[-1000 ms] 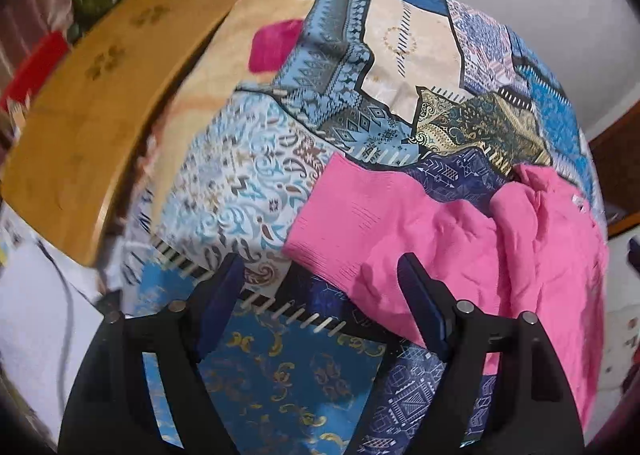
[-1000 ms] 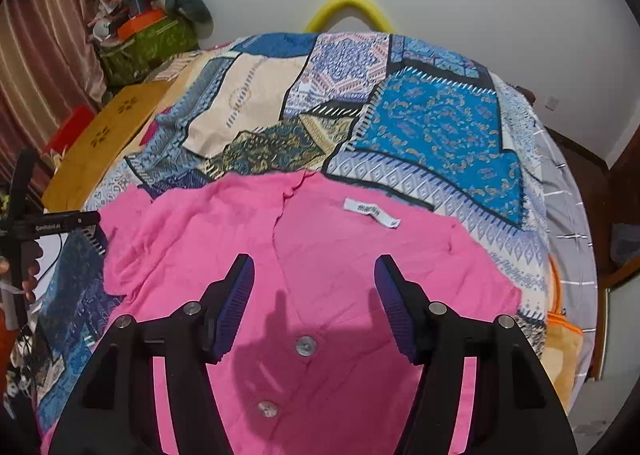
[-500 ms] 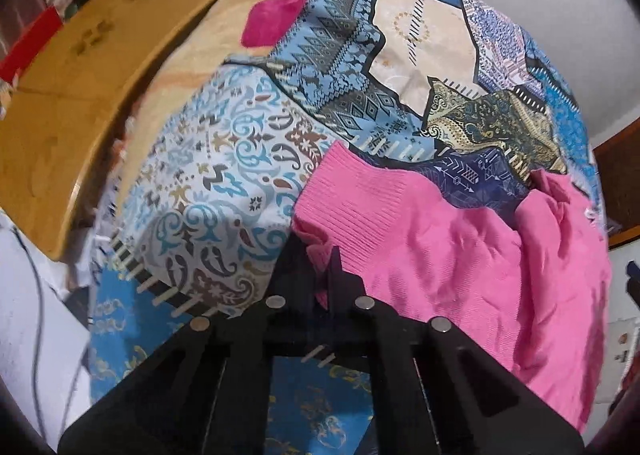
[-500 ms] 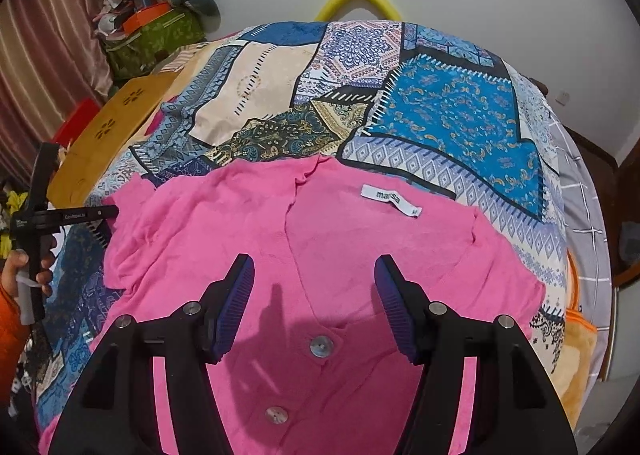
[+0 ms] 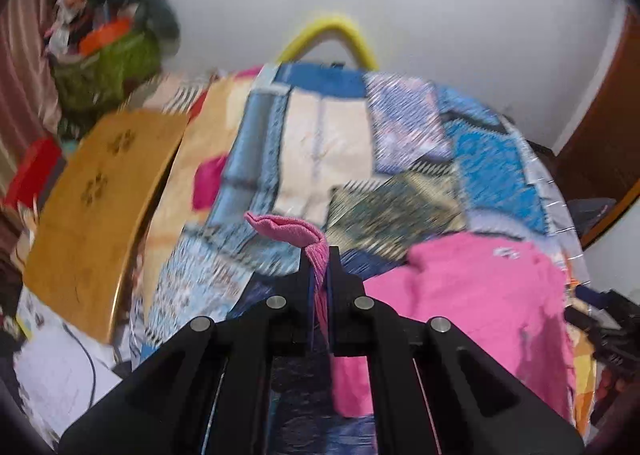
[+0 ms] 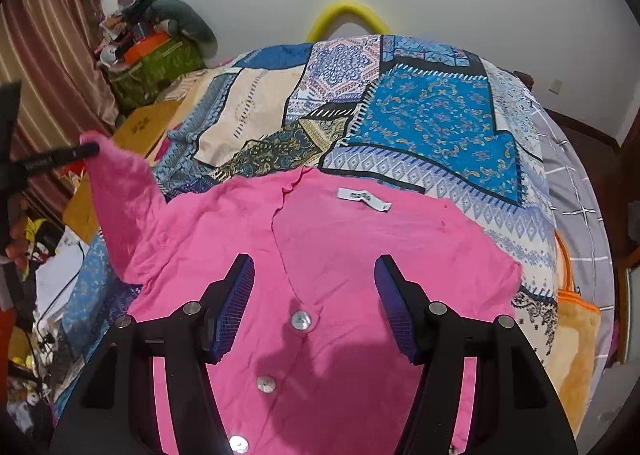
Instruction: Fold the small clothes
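Note:
A pink buttoned cardigan lies on a patchwork bedspread, its white neck label facing up. My left gripper is shut on the cuff of the pink sleeve and holds it lifted above the bed; the cardigan's body lies to its right. In the right wrist view the lifted sleeve rises at the left, held by the left gripper. My right gripper is open and empty, hovering over the cardigan's button placket.
A yellow wooden board lies beside the bed at the left. A green box with clutter stands by the striped curtain. A yellow foam arch is behind the bed. An orange blanket hangs at the bed's right edge.
My left gripper closed on the sleeve cuff and lifted it up off the bedspread. The right gripper stayed open over the cardigan, edging slightly back.

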The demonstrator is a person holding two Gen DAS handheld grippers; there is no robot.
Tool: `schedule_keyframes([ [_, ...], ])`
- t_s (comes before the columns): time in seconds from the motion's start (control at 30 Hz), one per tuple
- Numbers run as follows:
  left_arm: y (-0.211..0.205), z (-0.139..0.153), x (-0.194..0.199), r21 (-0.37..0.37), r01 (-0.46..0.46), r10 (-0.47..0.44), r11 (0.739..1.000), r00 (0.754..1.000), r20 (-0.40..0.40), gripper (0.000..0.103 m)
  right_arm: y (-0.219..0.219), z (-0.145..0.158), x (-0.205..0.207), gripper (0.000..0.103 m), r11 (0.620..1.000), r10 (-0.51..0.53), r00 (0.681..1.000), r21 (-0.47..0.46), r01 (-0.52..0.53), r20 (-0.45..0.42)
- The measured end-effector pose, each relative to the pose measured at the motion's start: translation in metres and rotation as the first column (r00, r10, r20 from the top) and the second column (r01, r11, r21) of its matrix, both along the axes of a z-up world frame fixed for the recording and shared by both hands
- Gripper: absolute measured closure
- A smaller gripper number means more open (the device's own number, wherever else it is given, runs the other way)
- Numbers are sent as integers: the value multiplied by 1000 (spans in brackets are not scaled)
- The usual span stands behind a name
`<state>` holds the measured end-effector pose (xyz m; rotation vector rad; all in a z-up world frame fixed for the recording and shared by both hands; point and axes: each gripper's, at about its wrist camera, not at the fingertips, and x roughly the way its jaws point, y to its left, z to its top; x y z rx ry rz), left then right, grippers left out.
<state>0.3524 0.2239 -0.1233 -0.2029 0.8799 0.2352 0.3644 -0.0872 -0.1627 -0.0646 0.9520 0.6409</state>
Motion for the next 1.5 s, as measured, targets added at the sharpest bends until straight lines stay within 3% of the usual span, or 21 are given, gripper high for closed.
schedule_keyframes([
  [0.17,-49,33,8,19,76,-77,997,996,51,99,-19,8,-1,44,999,-22,1000,35,21,8],
  [0.4,-130,37,26,67,209,-211,976,977,33,99,-51,11,-3,44,995,-51,999,89,50,5],
  [0.63,-202,3,33,89,323,-320,942,946,-42,99,-73,7,-5,44,992,-69,998,107,70,-15],
  [0.97,-246,-53,33,42,421,-405,906,892,-201,98,-79,-9,-7,44,994,-64,997,85,68,-49],
  [1.07,-250,-52,29,86,450,-423,889,878,-223,89,-74,-11,-6,44,994,-59,996,87,64,-62],
  [1.23,-227,-34,20,141,419,-395,897,903,-168,48,-63,-14,-4,44,994,-45,996,95,53,-79],
  [1.33,-199,-27,16,169,364,-343,916,929,-140,38,-55,-19,0,44,993,-44,994,105,55,-104],
  [1.5,-146,-38,10,157,282,-257,946,953,-160,37,-41,-35,9,44,991,-42,987,118,61,-158],
])
